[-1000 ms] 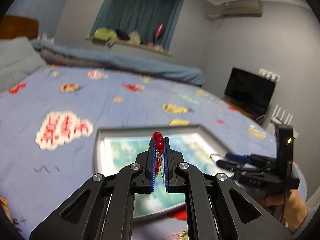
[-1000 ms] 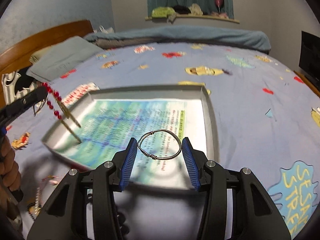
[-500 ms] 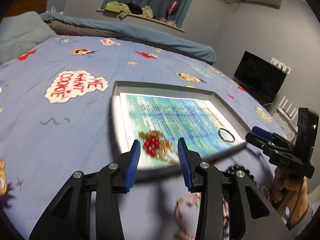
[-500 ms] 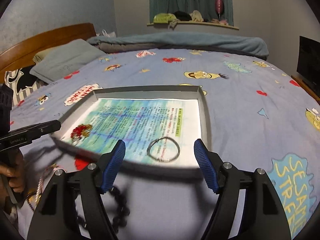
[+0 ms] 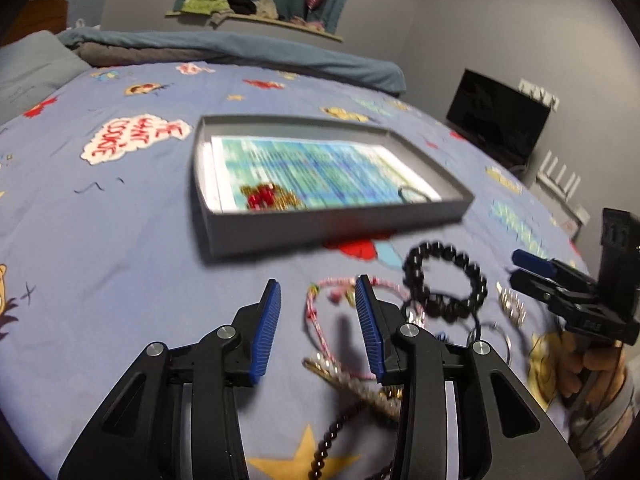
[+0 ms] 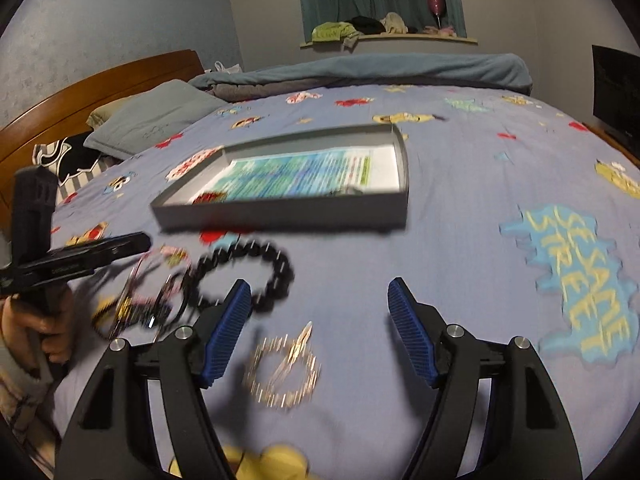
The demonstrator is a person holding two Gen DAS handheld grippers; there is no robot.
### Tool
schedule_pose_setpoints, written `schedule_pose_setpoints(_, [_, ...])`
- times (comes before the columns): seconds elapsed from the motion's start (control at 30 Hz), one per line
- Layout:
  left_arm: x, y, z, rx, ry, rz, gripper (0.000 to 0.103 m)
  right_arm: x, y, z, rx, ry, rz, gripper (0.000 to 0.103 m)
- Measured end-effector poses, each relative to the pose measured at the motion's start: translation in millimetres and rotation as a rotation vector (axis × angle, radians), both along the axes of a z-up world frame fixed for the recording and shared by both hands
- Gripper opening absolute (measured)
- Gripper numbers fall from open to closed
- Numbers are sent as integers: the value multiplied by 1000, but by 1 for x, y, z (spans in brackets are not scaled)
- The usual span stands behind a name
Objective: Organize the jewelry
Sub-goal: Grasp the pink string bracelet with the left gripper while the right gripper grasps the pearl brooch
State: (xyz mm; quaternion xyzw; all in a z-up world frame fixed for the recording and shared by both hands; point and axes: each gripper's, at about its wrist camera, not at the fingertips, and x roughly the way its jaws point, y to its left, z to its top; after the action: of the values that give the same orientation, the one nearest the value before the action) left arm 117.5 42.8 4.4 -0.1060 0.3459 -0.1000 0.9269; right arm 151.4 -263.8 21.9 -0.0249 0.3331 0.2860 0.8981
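Left claw: the left gripper (image 5: 318,314) is standing with its blue pads apart and nothing clamped; a pink woven bracelet (image 5: 320,312) is lying on the bedspread (image 5: 120,240) between and beyond them, low in the middle of the left wrist view.
Right claw: the right gripper (image 6: 320,334) is standing wide apart and is gripping nothing; a spiky gold bracelet (image 6: 284,372) is lying on the cloth between its arms, low in the middle of the right wrist view.
Tray: a shallow grey tray (image 5: 332,224) lined with a printed sheet (image 5: 316,172) is sitting at the middle of both views.
Done so far: a red and gold beaded piece (image 5: 266,198) is lying at the tray's near left corner, and a thin metal ring (image 5: 412,196) is lying at its near right corner.
Still to do: most pieces are waiting outside the tray, between it and the claws: a black bead bracelet (image 5: 444,284), the pink one, the gold one, a pearl strand (image 5: 352,384) and a dark bead string (image 5: 336,436). By my judgement the task is at an early stage.
Writing: the bedspread is showing "SESAME STREET" (image 6: 576,276) at the right of the right wrist view, and a white patch (image 5: 132,140) reading roughly "ME WANT COOKIE" at the upper left of the left wrist view. The sheet's print is too blurred to read.
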Motion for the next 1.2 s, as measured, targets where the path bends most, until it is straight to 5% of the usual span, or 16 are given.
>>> schedule_pose_setpoints(0.2, [1,-6,-9,21,30,-27,39,-21,8,-10,-54,-1,51,71])
schedule_pose_setpoints(0.4, [5,-16,-14,53,52,-61,11,-21,17,-16,-107,-2,61,69])
schedule_pose_setpoints(0.47, [4,-15,-13,52,43,-57,3,-20,18,-17,-118,-3,67,49])
schedule_pose_setpoints(0.53, [2,-15,-10,46,27,-55,3,-21,19,-17,-123,-9,64,41])
schedule_pose_setpoints(1.2, [-34,-22,58,-71,-302,-112,3,-7,5,7,10,-48,-8,41])
